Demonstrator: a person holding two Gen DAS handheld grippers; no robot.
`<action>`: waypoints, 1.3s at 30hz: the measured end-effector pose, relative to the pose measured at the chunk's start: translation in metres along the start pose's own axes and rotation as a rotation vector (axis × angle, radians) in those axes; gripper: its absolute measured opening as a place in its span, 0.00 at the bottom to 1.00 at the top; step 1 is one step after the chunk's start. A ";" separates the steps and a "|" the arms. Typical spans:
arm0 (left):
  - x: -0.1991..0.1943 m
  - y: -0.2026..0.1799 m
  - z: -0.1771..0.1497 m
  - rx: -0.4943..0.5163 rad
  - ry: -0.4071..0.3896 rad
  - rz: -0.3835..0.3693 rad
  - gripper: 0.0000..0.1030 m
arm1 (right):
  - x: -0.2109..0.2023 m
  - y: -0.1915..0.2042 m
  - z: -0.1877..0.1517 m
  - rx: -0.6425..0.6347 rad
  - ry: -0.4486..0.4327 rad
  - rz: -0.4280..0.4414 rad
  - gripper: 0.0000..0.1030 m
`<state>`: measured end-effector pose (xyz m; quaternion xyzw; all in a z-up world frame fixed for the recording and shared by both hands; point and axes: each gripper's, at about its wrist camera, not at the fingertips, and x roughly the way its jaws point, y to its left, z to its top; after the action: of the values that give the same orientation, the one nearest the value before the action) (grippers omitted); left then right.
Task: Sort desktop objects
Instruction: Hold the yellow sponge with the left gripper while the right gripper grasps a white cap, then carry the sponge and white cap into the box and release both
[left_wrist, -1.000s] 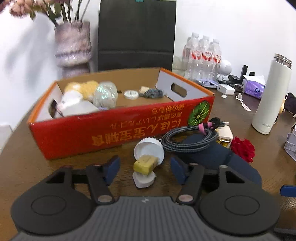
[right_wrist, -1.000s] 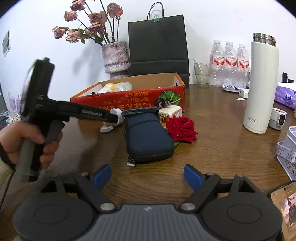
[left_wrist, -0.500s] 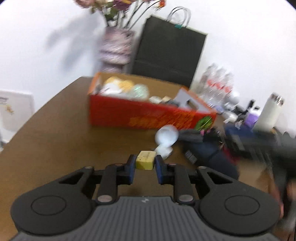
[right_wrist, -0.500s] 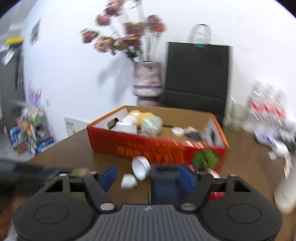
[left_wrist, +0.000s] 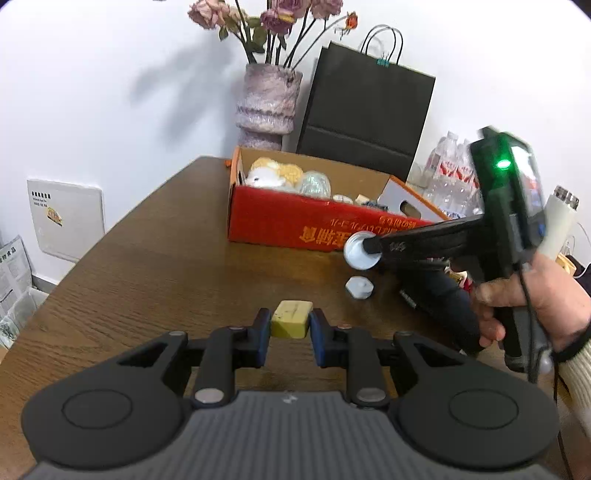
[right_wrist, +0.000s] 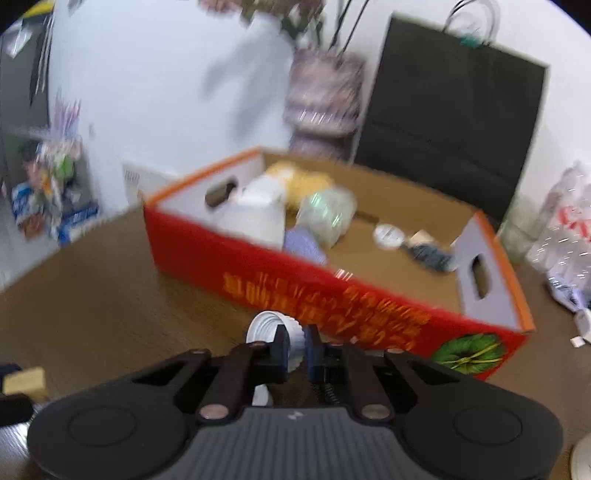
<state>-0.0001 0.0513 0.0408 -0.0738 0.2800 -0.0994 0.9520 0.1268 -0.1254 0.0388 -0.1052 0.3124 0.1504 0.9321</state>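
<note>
My left gripper is shut on a small yellow block and holds it over the brown table, in front of the red cardboard box. My right gripper is shut on a white ribbed cap just in front of the box; in the left wrist view the cap sits at its fingertips. The yellow block also shows at the left edge of the right wrist view. The box holds a plush toy, a clear bag and small items.
A small white piece lies on the table near a dark blue pouch. A vase of dried flowers and a black paper bag stand behind the box. Water bottles and a white flask stand at the right.
The left gripper closed on the yellow block and pulled it back from the box. The right gripper swung left, closed on the white cap and lifted it off the table.
</note>
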 end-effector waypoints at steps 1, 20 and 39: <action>-0.003 -0.002 0.001 0.001 -0.010 -0.005 0.22 | -0.013 -0.002 0.000 0.020 -0.037 -0.001 0.08; -0.020 -0.075 -0.014 0.091 0.014 -0.151 0.23 | -0.152 -0.023 -0.128 0.368 -0.080 0.009 0.08; 0.271 -0.088 0.198 0.180 0.254 -0.107 0.23 | 0.078 -0.174 0.123 0.325 0.067 -0.133 0.08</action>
<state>0.3183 -0.0798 0.0828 0.0100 0.3838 -0.1830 0.9050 0.3143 -0.2348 0.1049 0.0213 0.3556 0.0324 0.9338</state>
